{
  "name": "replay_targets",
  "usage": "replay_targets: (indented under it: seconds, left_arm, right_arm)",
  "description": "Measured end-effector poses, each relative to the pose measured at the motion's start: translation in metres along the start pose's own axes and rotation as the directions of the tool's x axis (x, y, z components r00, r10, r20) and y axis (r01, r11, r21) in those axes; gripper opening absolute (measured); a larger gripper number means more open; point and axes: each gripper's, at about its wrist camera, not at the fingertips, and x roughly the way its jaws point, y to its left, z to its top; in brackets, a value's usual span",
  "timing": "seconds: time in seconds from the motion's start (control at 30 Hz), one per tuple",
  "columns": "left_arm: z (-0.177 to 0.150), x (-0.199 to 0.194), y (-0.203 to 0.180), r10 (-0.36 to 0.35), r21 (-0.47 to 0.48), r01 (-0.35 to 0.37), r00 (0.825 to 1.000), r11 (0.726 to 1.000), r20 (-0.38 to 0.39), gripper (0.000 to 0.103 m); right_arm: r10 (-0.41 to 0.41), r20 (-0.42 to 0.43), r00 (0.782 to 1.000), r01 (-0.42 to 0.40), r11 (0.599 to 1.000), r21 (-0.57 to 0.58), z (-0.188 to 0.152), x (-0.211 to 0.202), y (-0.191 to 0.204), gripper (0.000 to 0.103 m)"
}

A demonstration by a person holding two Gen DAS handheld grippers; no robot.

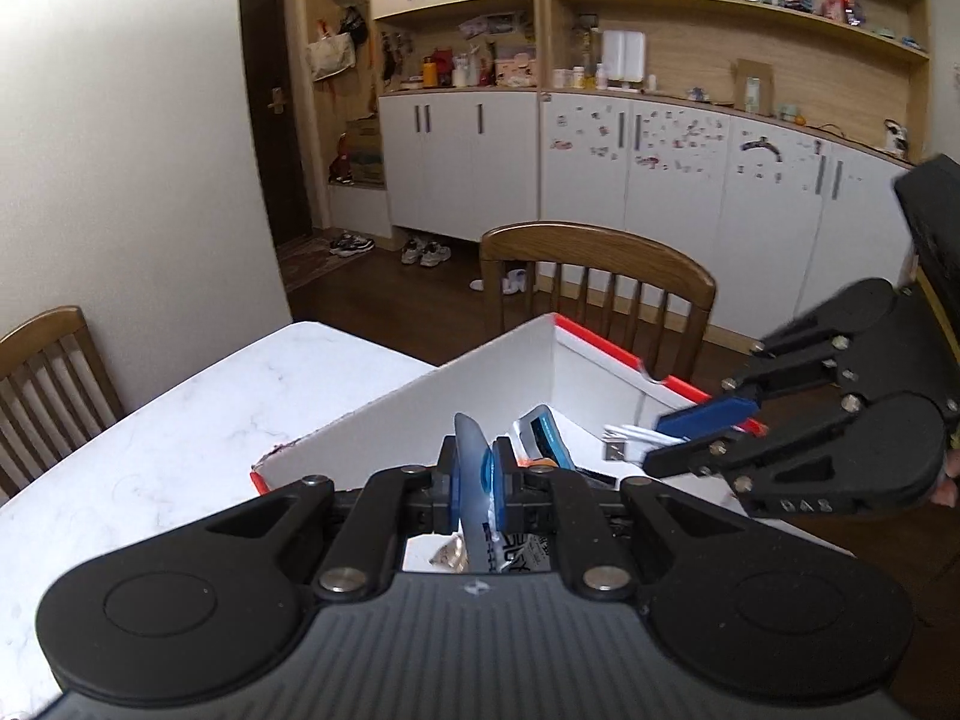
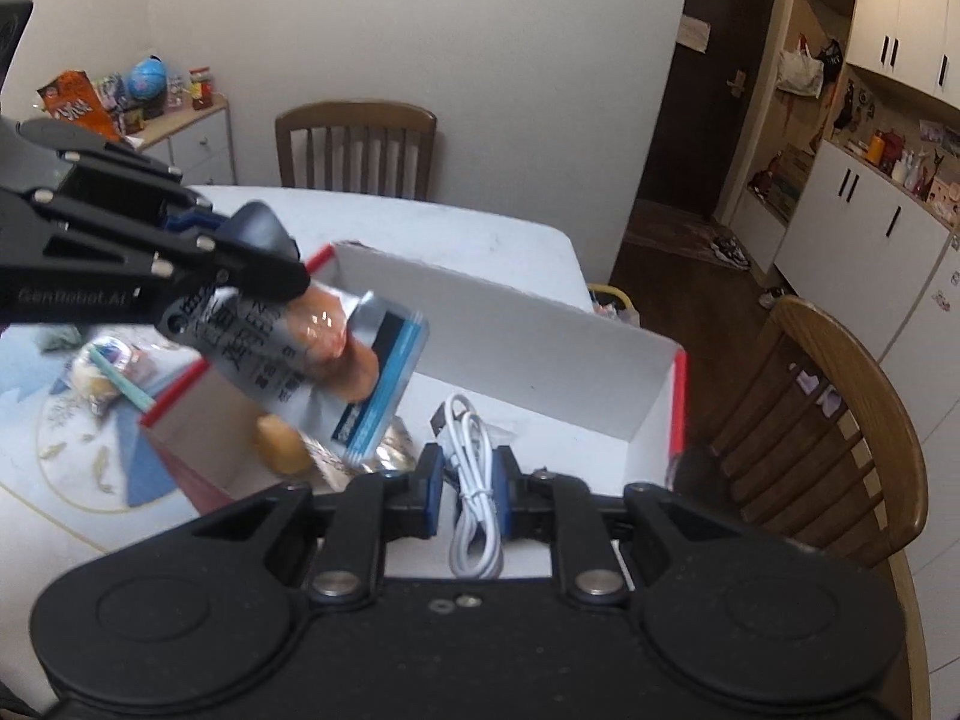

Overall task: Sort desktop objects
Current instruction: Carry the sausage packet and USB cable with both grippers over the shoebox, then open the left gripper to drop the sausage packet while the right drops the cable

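The snack packet (image 2: 336, 360) is a silvery pouch with a blue band at one end, dark printed characters along its side, and a clear window showing orange-brown sausage-like contents; it hangs tilted above the open box (image 2: 540, 324), blue end lowest. The box is white card with red rims and stands on the white marbled table (image 1: 198, 420); on its floor lie a small yellowish item (image 2: 279, 450), a crinkled foil wrapper (image 2: 393, 450) and other small goods. The cable (image 2: 474, 480) is white, bundled in loops, with a metal plug at one end.

The right wrist view shows the packet's full printed face, a patterned mat (image 2: 78, 456) on the table beside the box, and a chair (image 2: 357, 147) at the far side; the left wrist view shows the packet only edge-on, as a thin blue-grey sliver, plus the cupboards and shelves (image 1: 660, 120) across the room.

The left gripper (image 1: 480, 474) is pressed together on the packet's top edge, blue pads clamping the thin film; the right gripper (image 2: 471, 489) stands nearly closed, pinching the cable bundle between its blue pads above the box interior; in the left wrist view the cable's plug end projects from the right gripper's tips over the box.
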Motion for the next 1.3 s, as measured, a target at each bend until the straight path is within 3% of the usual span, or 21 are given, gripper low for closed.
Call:
replay_targets:
  seconds: [0.23,0.77,1.0,1.23,1.3]
  left_arm:
    - [0.006,0.034,0.016,0.072,-0.085,-0.074,0.997,0.994,-0.034,0.009]
    - [-0.006,0.088,0.023,0.207,0.015,-0.207,0.971,0.978,-0.121,0.009]
    - [-0.01,0.105,0.028,0.199,0.004,-0.202,0.962,0.979,-0.188,0.009]
    - [-0.012,0.115,0.023,0.173,0.006,-0.178,0.951,0.984,-0.255,0.009]
    - [-0.013,0.117,0.023,0.161,-0.004,-0.169,0.946,0.986,-0.281,0.009]
  right_arm:
    - [0.008,-0.076,0.997,-0.008,1.0,-0.008,-0.003,0.027,-0.011,0.016]
    - [0.1,-0.261,0.96,-0.095,0.995,0.032,-0.008,0.078,-0.016,0.016]
    - [0.145,-0.327,0.934,-0.114,0.987,0.11,-0.011,0.092,-0.027,0.016]
    - [0.167,-0.336,0.927,-0.132,0.983,0.125,-0.011,0.093,-0.027,0.016]
    - [0.167,-0.337,0.927,-0.133,0.983,0.124,-0.01,0.093,-0.028,0.021]
